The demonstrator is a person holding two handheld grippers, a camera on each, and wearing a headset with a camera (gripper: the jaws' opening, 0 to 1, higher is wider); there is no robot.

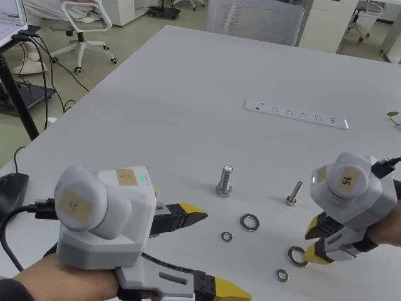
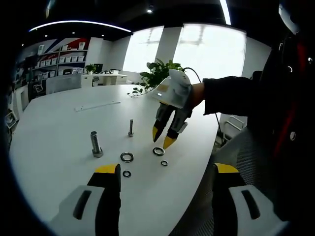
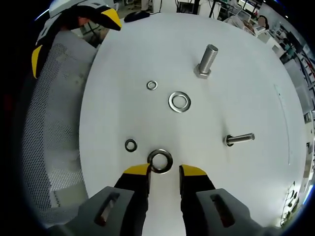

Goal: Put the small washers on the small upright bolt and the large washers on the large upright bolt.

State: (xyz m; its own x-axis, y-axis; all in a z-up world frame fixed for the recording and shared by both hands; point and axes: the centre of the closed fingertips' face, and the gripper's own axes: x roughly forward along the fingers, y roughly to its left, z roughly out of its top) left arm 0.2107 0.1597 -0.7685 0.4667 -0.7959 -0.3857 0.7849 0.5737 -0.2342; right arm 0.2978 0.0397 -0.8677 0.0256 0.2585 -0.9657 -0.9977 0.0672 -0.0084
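Large washer (image 3: 160,161): lying flat on the table (image 3: 123,59), sitting dead ahead of the right gripper (image 3: 165,170), right between its spread tips, not getting pinched yet. Left gripper (image 2: 166,168) hanging farther off, also gaping wide, holding nothing.

A tan sticker (image 1: 346,182) on the round housing of the right gripper (image 1: 308,244) carries two handwritten digits, turned sideways, that read as 56. The left gripper (image 1: 225,254) has a housing sticker (image 1: 75,204) and a top sticker (image 1: 127,177). Both bear faint marks too blurred to read.
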